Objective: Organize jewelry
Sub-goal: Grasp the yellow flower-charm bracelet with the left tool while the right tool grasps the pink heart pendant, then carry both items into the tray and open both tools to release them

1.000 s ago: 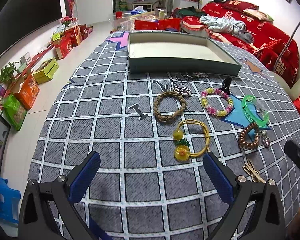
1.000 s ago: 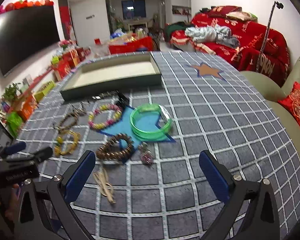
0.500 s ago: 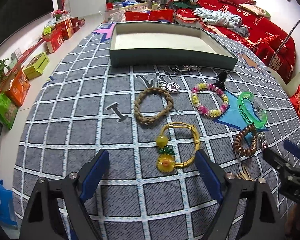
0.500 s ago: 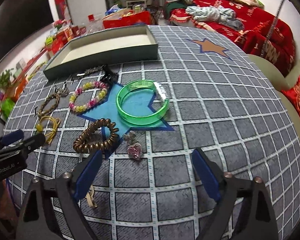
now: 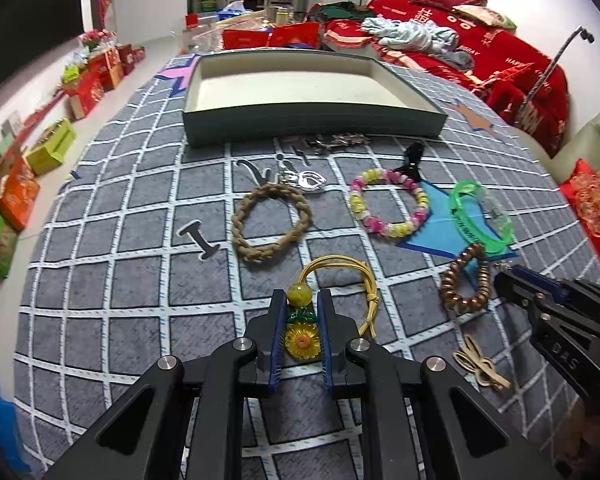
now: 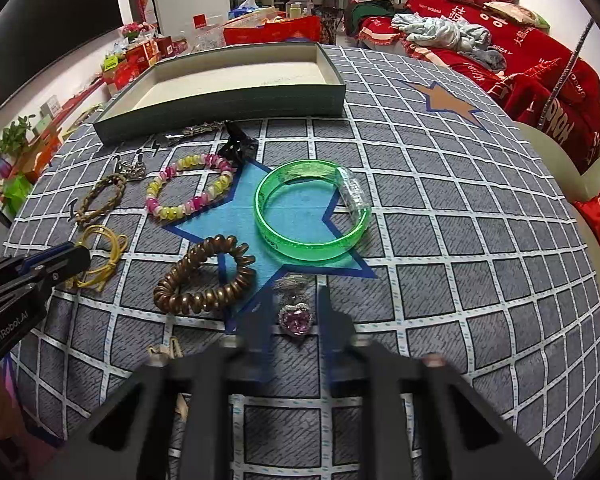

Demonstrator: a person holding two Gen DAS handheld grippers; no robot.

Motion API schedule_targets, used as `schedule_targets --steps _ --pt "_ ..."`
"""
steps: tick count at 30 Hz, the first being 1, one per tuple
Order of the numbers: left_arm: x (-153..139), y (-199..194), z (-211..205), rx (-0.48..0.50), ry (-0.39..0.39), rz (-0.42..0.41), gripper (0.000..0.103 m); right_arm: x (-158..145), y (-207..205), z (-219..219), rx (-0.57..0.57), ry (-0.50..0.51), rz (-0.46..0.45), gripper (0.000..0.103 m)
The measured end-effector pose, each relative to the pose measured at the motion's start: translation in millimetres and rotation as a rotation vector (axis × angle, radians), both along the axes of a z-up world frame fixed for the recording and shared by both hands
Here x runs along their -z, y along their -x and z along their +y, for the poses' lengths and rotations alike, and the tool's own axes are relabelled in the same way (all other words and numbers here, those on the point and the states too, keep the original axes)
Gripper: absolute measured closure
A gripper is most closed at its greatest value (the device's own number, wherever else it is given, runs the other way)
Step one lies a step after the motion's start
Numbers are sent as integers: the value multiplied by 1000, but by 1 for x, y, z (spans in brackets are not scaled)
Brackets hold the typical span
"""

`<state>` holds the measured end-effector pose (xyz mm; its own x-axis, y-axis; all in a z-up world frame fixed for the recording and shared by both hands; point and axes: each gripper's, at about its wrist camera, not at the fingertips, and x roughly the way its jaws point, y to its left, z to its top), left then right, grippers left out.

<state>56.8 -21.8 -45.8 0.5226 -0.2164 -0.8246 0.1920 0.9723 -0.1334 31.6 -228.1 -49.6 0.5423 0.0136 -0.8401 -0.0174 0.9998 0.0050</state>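
My left gripper (image 5: 299, 300) is shut on the sunflower charm (image 5: 302, 342) of the yellow cord bracelet (image 5: 348, 276), which lies on the checked cloth. My right gripper (image 6: 296, 300) has its fingers narrowed around the pink gem pendant (image 6: 295, 320); the view is blurred, so contact is unclear. Farther off lie a braided rope bracelet (image 5: 270, 220), a pink-yellow bead bracelet (image 5: 388, 208), a green bangle (image 6: 312, 216) and a brown coil hair tie (image 6: 206, 276). An empty green tray (image 5: 312, 120) stands at the back.
A silver pendant (image 5: 310, 180), a black hair clip (image 5: 412, 160) and a silver chain piece (image 5: 336, 140) lie in front of the tray. A beige bow clip (image 5: 478, 364) lies at the right. A red sofa (image 5: 500, 60) is beyond the table.
Both grippers moved forward and down and closed: the left onto the sunflower charm, the right around the pink gem pendant.
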Motion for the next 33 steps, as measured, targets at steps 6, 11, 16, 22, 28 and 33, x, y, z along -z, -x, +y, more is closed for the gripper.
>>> schedule_targets --steps 6,11,16,22,28,33 --pt "-4 5 6 34 48 10 70 -7 4 -7 24 -46 -16 84" --pt "-19 6 13 55 72 -7 70 -24 2 -15 34 -107 -44 84" --pt "-37 -3 21 65 94 -28 70 -44 -8 -12 22 -141 -76 84" --pt "-62 -26 28 71 121 -54 70 -64 -30 -2 -9 -161 -103 84" --pt "-87 -62 29 80 120 -102 70 -81 -67 5 -35 -168 -119 84" --pt "-102 -105 24 79 105 -145 70 -92 -116 5 -43 -202 -122 84"
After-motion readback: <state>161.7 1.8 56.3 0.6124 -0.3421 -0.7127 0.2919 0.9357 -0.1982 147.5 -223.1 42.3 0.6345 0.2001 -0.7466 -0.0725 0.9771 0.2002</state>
